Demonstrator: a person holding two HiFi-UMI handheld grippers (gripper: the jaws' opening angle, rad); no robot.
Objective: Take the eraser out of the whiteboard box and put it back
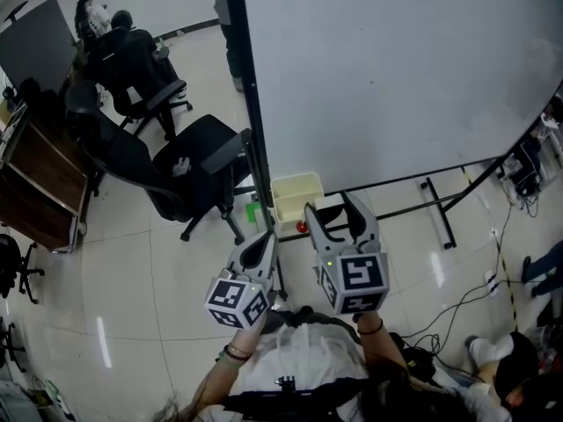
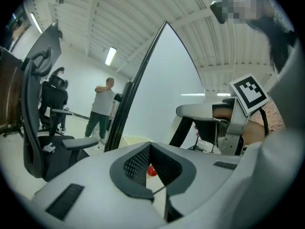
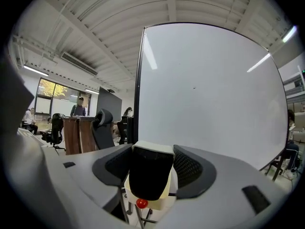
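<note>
At the whiteboard's [image 1: 396, 77] lower left corner sits the pale yellow box [image 1: 296, 179]; just in front of it the right tool [image 1: 332, 214] grips the black-felt eraser [image 3: 148, 173] between both pads. Beside it, the left tool [image 1: 266, 240] has its jaws together, empty

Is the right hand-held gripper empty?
No, the right hand-held gripper clamps a black-felt, white-backed rectangular eraser between its jaws.
</note>
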